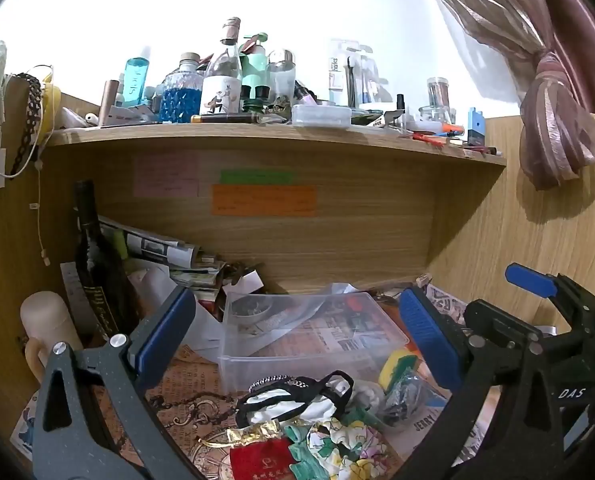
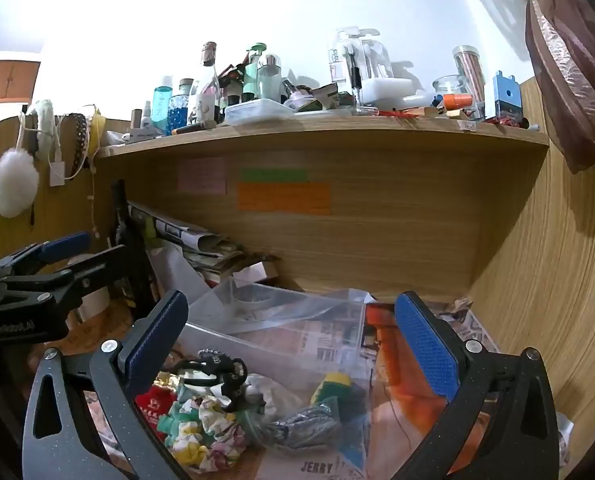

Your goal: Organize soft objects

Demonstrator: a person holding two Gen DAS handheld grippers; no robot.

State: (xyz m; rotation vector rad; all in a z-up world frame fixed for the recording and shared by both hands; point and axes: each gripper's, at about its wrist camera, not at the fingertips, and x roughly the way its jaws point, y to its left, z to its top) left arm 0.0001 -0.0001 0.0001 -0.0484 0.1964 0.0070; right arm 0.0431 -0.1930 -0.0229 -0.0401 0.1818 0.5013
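A pile of soft things lies on the desk in front of a clear plastic box (image 1: pixel 233 364) (image 2: pixel 329 344): a floral scrunchie (image 1: pixel 349 448) (image 2: pixel 201 428), a red pouch with gold trim (image 1: pixel 261 460) (image 2: pixel 149 404), a white cloth with black straps (image 1: pixel 297 400) (image 2: pixel 217 368), a yellow-green sponge (image 1: pixel 397 364) (image 2: pixel 333 384) and a grey bundle (image 2: pixel 309 424). My left gripper (image 1: pixel 297 340) is open and empty above the pile. My right gripper (image 2: pixel 293 344) is open and empty over the same pile. The right gripper shows at the right of the left wrist view (image 1: pixel 545 320).
A dark wine bottle (image 1: pixel 93 256) and a stack of papers (image 1: pixel 169 256) stand at the back left. A cream mug (image 1: pixel 45 328) is at the left. A cluttered shelf (image 1: pixel 257 136) hangs overhead. A wooden wall (image 2: pixel 537 280) closes the right side.
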